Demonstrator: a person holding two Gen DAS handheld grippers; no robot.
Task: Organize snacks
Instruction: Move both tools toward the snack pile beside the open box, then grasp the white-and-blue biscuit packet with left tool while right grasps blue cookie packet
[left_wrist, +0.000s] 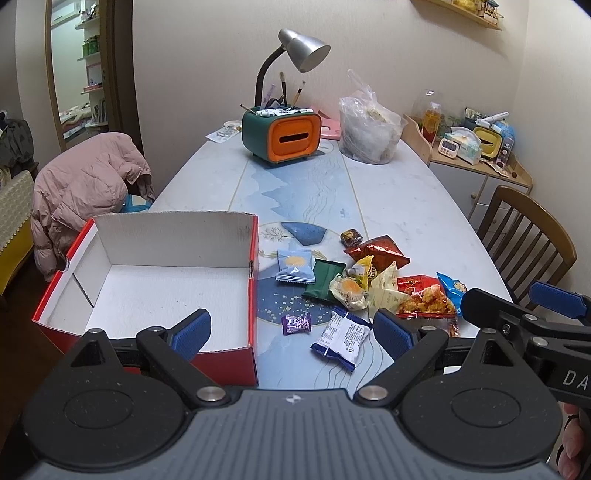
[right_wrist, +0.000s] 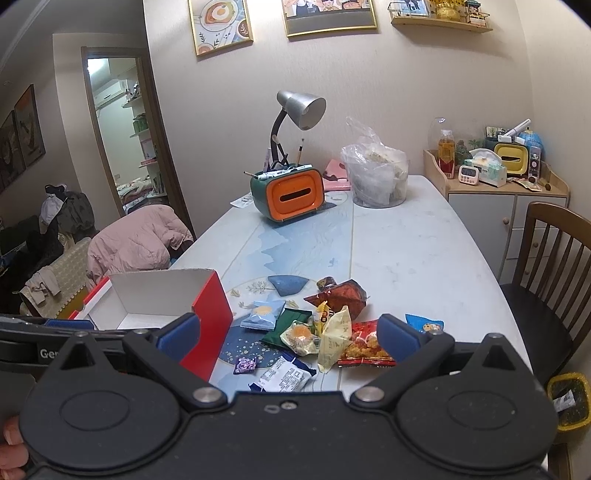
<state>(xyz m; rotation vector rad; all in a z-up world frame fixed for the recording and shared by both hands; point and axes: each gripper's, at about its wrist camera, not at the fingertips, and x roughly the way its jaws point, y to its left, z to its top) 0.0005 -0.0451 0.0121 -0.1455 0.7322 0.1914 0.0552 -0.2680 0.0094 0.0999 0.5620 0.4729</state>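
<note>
A pile of snack packets lies on the table: a light blue packet (left_wrist: 295, 265), a dark green one (left_wrist: 324, 282), a red crisp bag (left_wrist: 380, 253), a red-orange cracker bag (left_wrist: 424, 297), a white and blue packet (left_wrist: 341, 339) and a small purple candy (left_wrist: 295, 323). An empty red cardboard box (left_wrist: 236, 354) with a white inside stands left of them. My left gripper (left_wrist: 293, 330) is open and empty, above the box's right wall and the near snacks. My right gripper (right_wrist: 290, 338) is open and empty, above the near side of the pile; it also shows in the left wrist view (left_wrist: 524, 306).
An orange and green desk organiser (left_wrist: 282, 134) with a lamp (left_wrist: 295, 51) and a clear plastic bag (left_wrist: 369, 129) stand at the far end of the table (left_wrist: 406, 192). A wooden chair (right_wrist: 550, 266) is on the right; a pink jacket (left_wrist: 81, 188) hangs on the left.
</note>
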